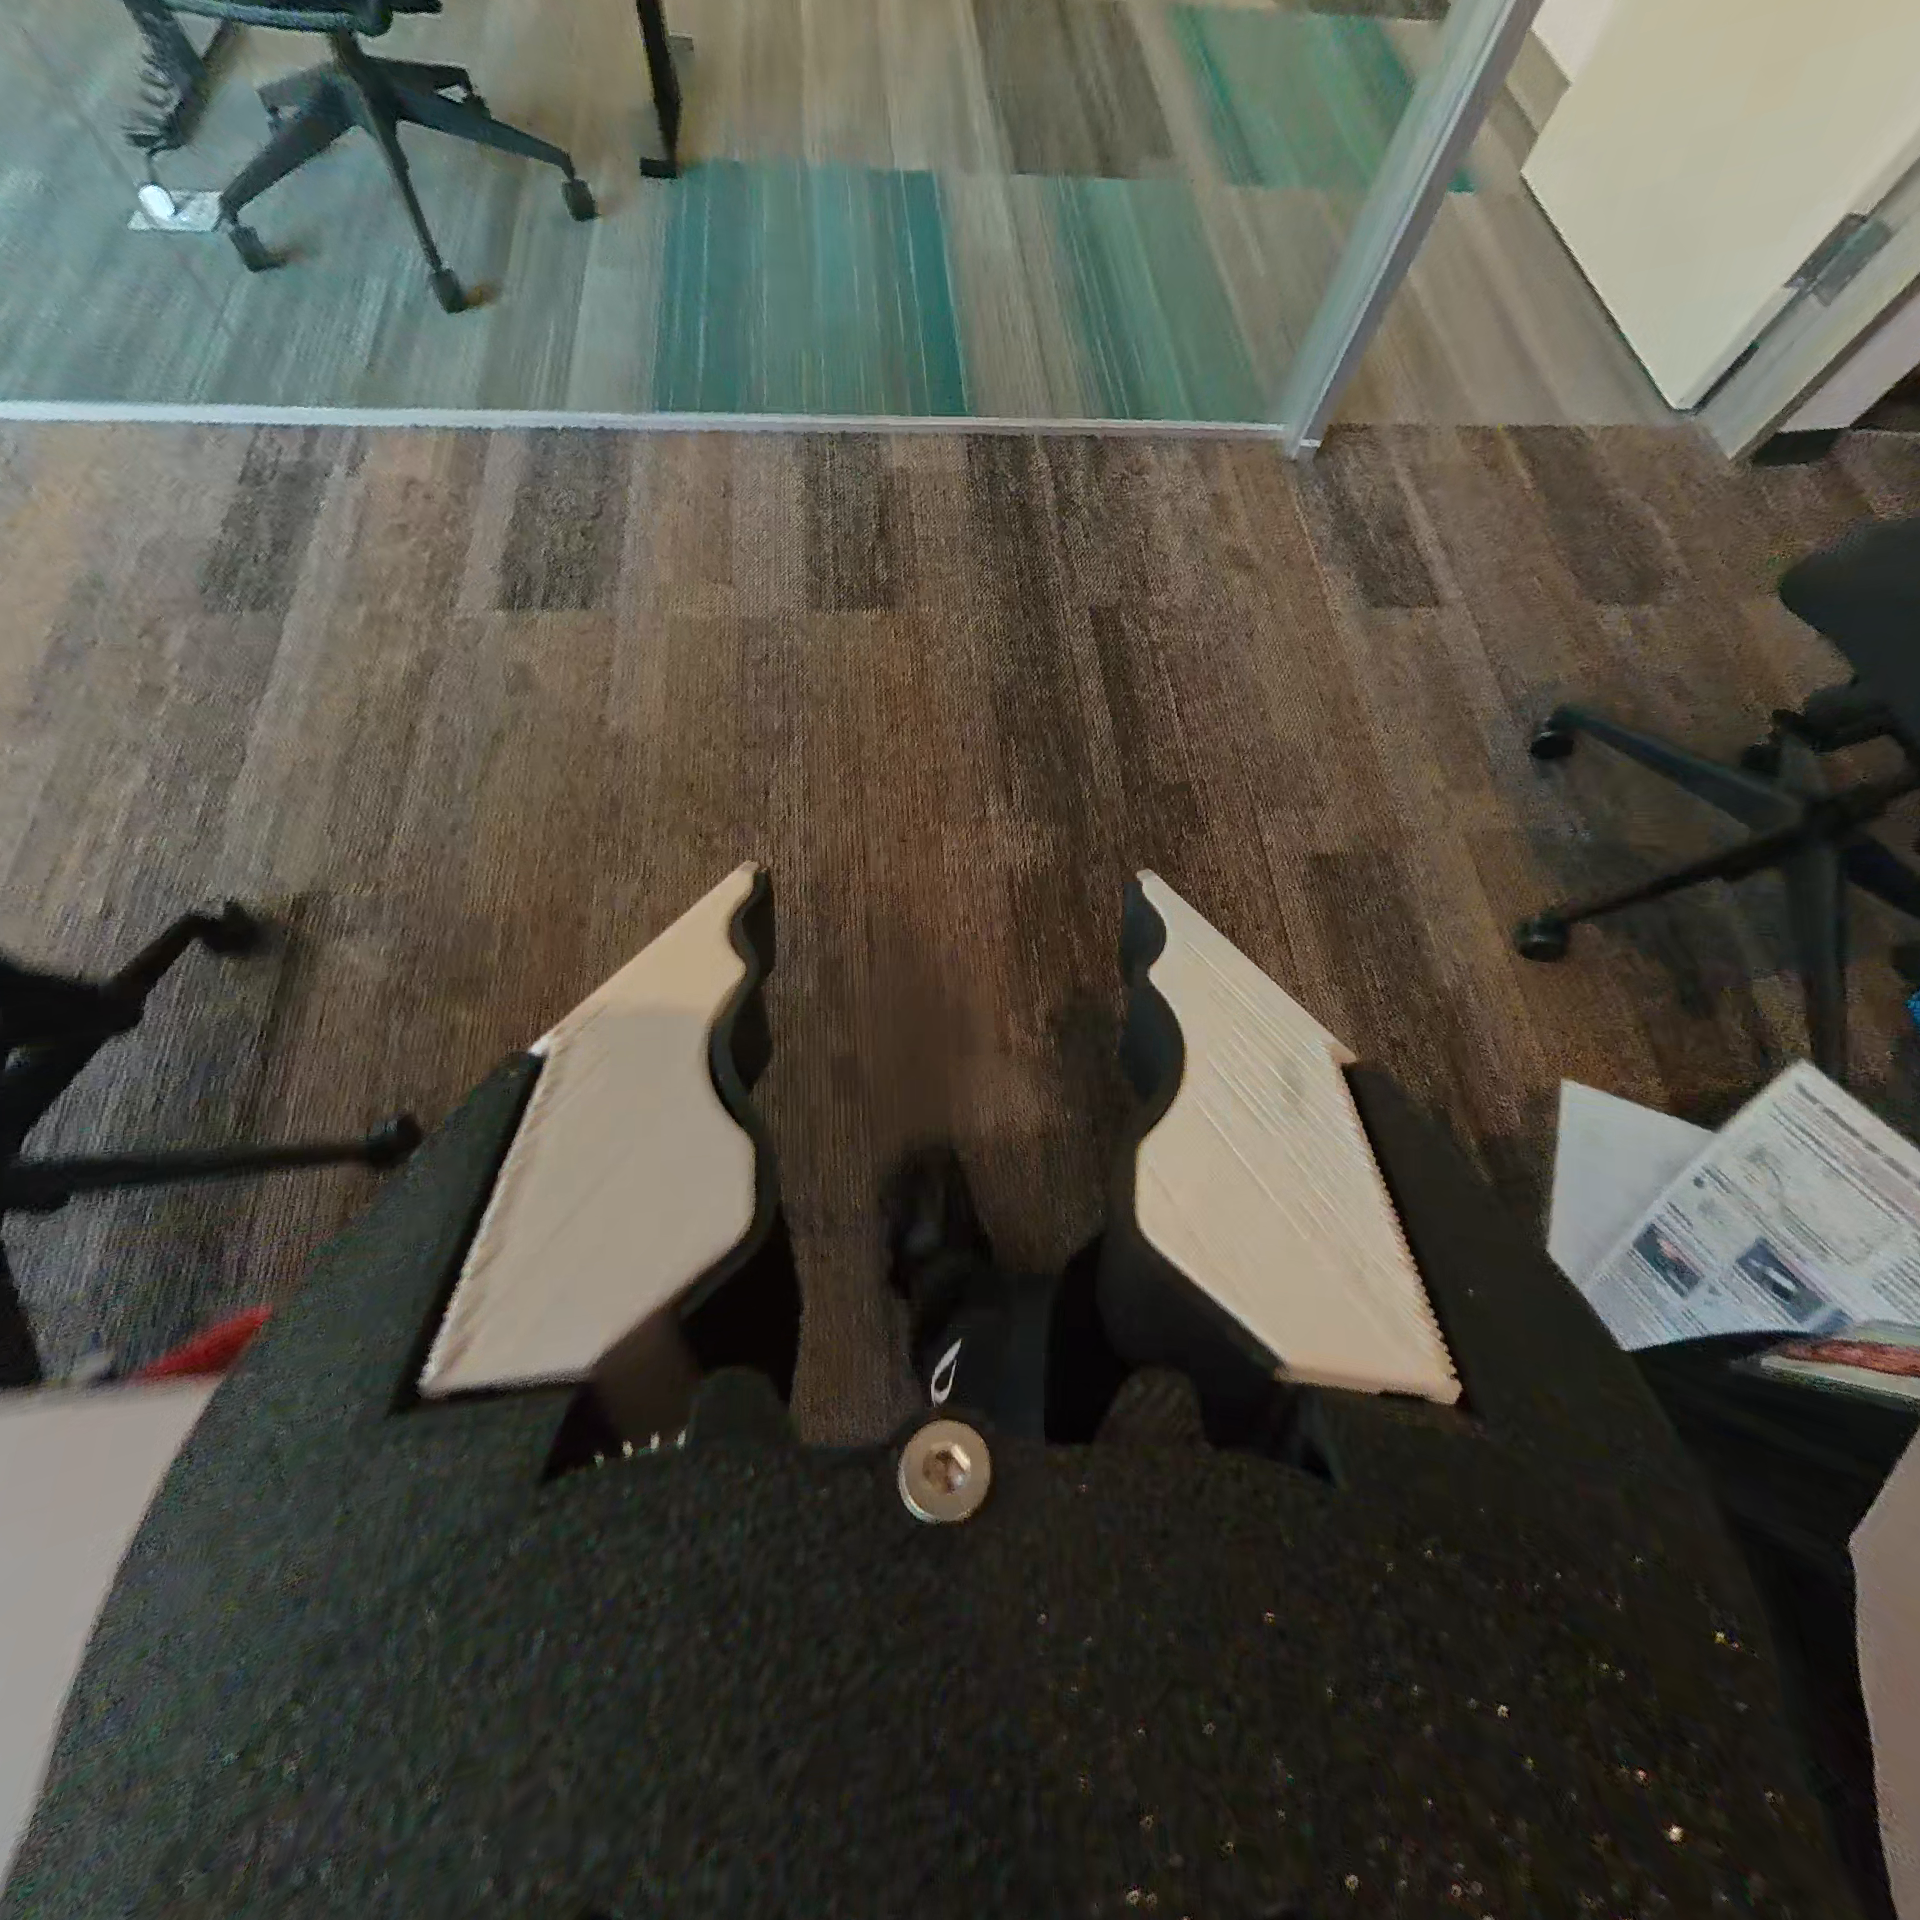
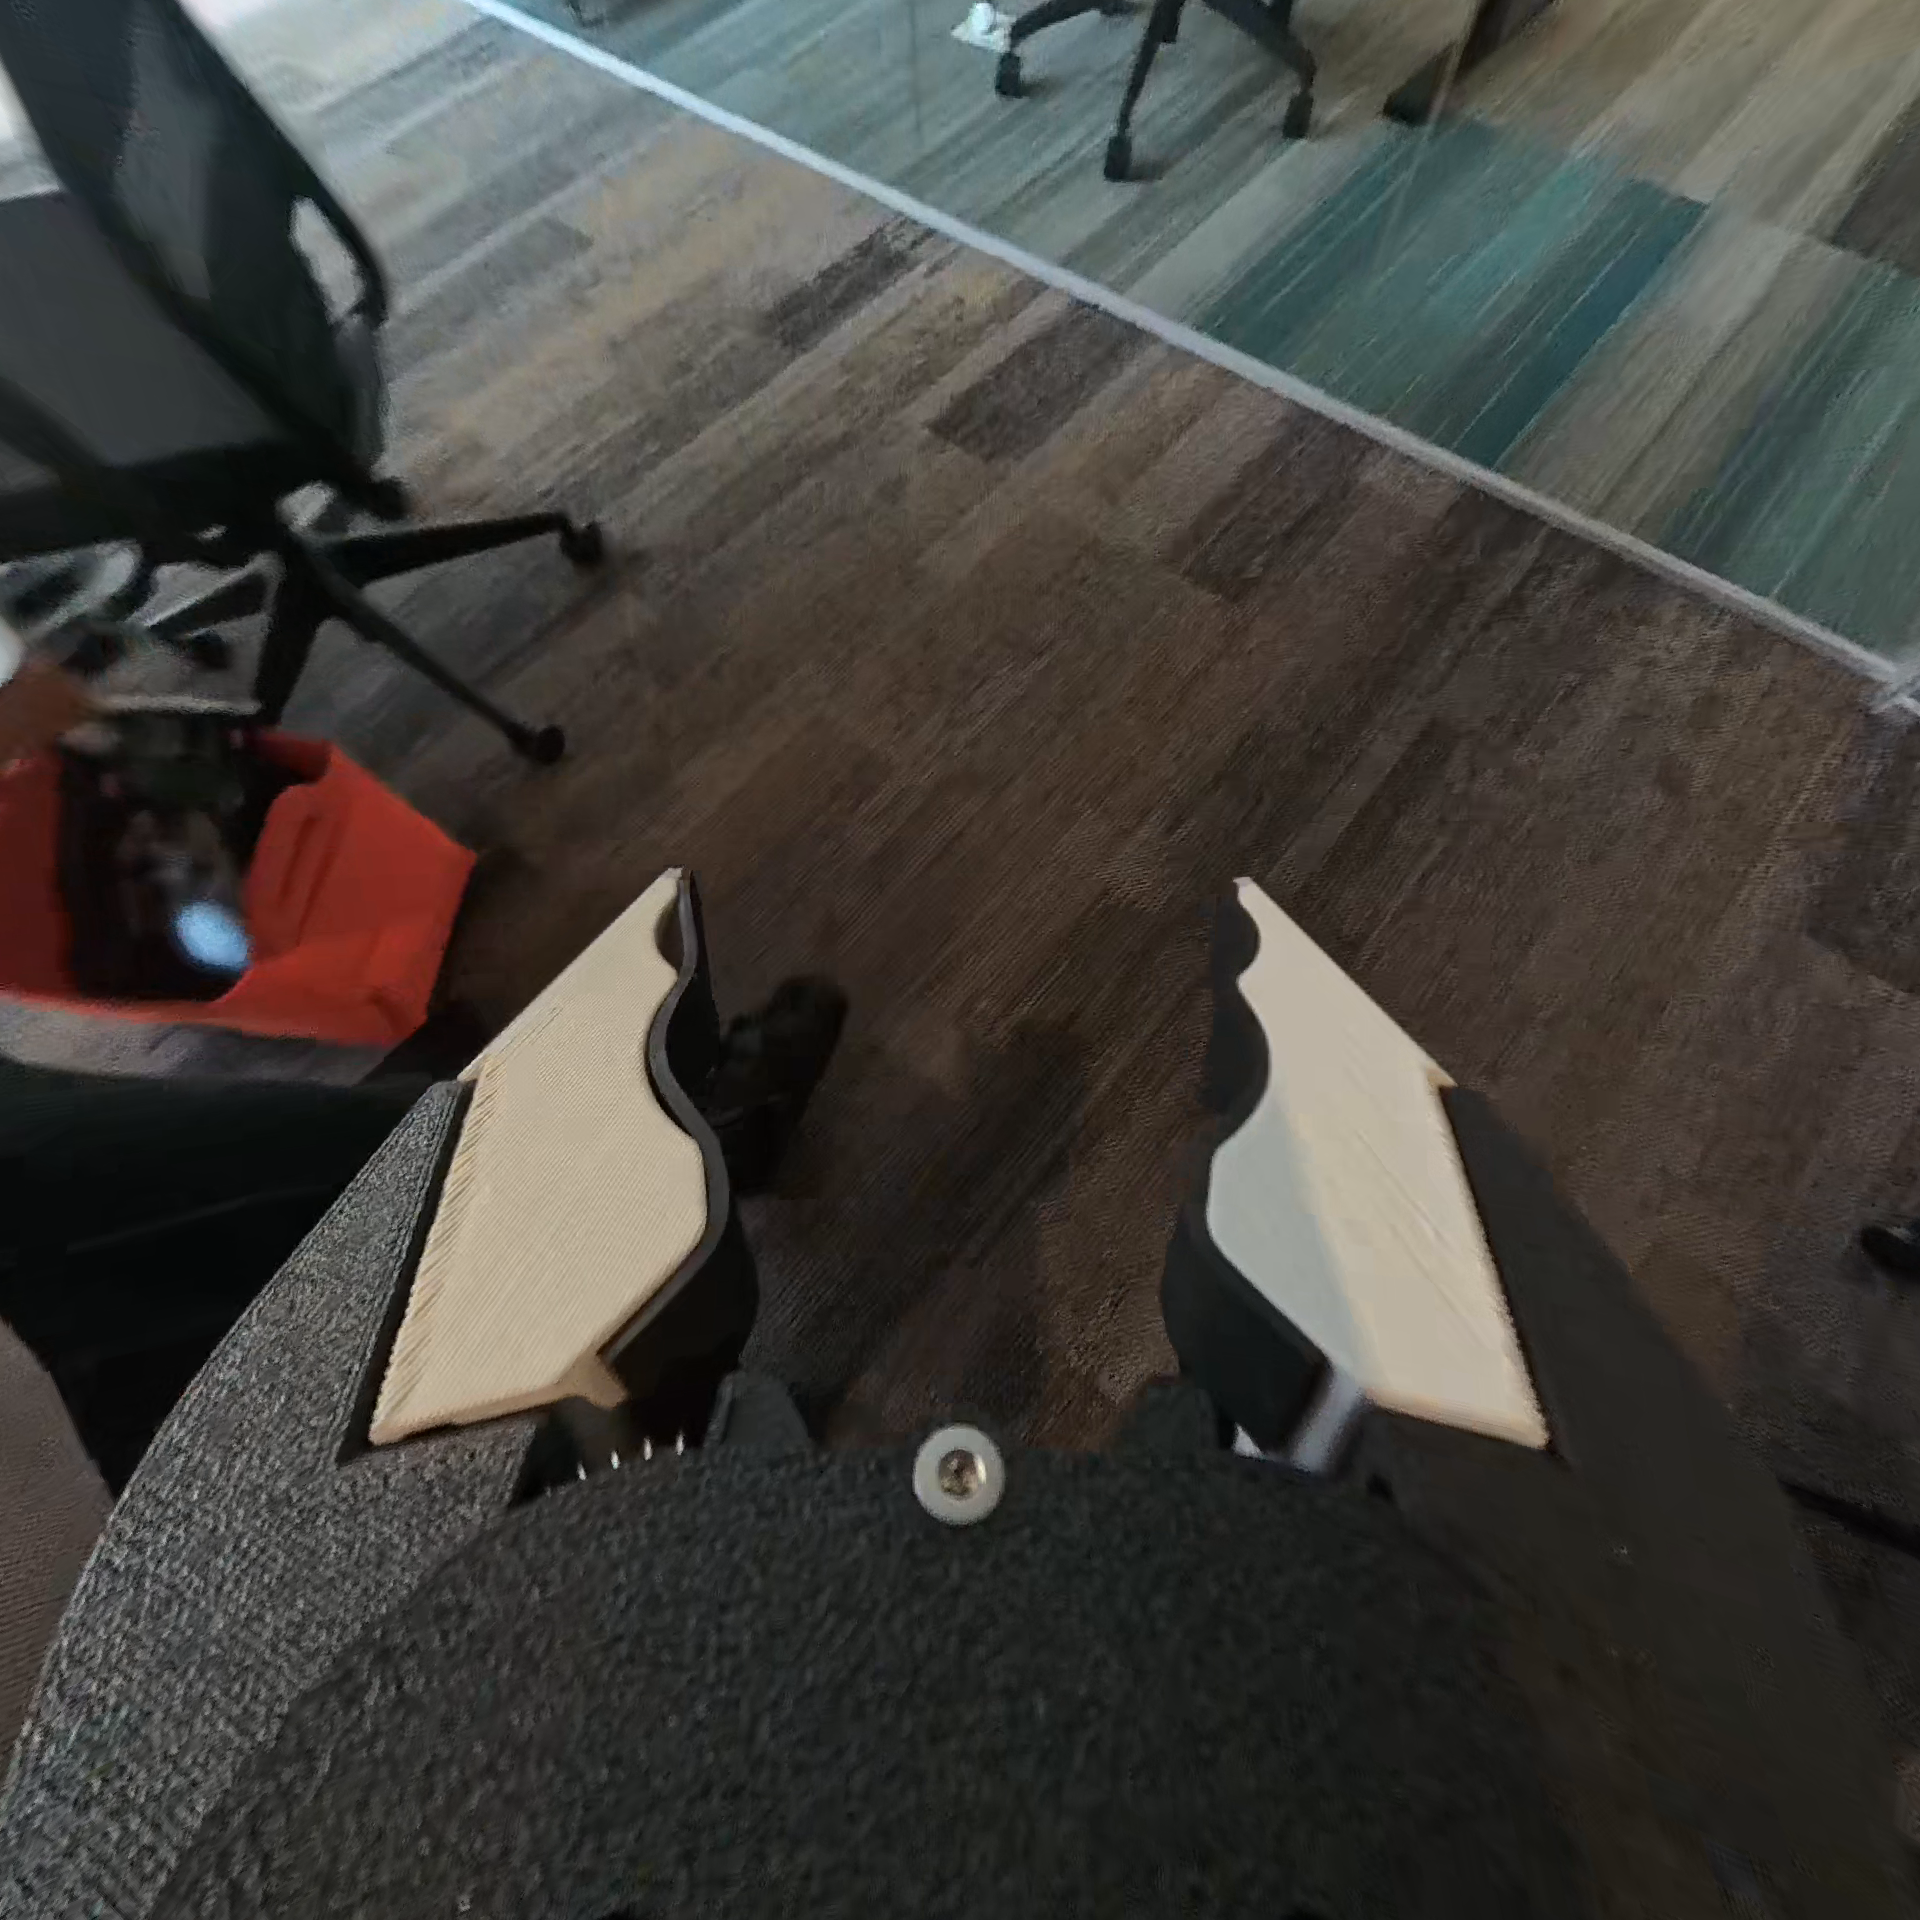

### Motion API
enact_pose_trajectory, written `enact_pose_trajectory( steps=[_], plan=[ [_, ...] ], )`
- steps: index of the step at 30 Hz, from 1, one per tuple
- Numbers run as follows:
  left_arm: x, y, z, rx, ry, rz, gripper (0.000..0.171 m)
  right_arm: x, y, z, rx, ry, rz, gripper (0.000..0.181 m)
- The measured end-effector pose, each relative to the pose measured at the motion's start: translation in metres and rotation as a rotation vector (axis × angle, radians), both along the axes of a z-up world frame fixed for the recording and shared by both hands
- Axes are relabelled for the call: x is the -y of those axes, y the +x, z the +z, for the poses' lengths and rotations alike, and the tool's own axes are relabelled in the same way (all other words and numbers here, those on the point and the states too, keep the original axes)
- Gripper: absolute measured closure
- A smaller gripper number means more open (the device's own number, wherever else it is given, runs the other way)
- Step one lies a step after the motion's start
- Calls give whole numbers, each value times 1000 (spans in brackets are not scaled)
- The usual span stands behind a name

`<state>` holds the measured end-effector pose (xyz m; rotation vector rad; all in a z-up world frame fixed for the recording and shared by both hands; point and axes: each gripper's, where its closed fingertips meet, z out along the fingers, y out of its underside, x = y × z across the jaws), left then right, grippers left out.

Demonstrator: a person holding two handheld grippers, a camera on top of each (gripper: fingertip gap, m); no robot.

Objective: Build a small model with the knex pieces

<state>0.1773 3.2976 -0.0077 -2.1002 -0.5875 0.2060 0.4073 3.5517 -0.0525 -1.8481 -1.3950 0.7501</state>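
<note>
Streaky brown carpet beneath both spread, empty tools, left and right, cream ridged fingers

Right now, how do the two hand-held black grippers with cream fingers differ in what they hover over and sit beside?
The left gripper faces the glass partition squarely; the right gripper sees it slanting. Printed paper sheets lie beside the left gripper; an orange bin sits beside the right gripper. The right gripper's jaws look slightly wider apart than the left gripper's. Both are open, empty, above brown carpet.
</note>
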Motion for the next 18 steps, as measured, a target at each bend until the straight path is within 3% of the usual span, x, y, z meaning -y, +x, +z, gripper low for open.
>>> enact_pose_trajectory(
  steps=[2,5,9,13,18],
  plan=[
    [-64,-50,-12,-8,-8,-84,106,-52,-26,-13,21,4,-90,84],
    [-189,-116,-19,-35,-34,-307,107,-128,-48,-27,82,-15,-279,82],
    [-387,-168,15,-143,-10,-716,107,-208,-58,-16,99,-35,-523,83],
    [-572,-177,49,-245,36,-1073,107,-280,-54,-18,92,-43,-780,83],
    [-757,-146,44,-272,60,-1344,107,-363,-48,-60,41,-97,-1122,83]
  ],
)
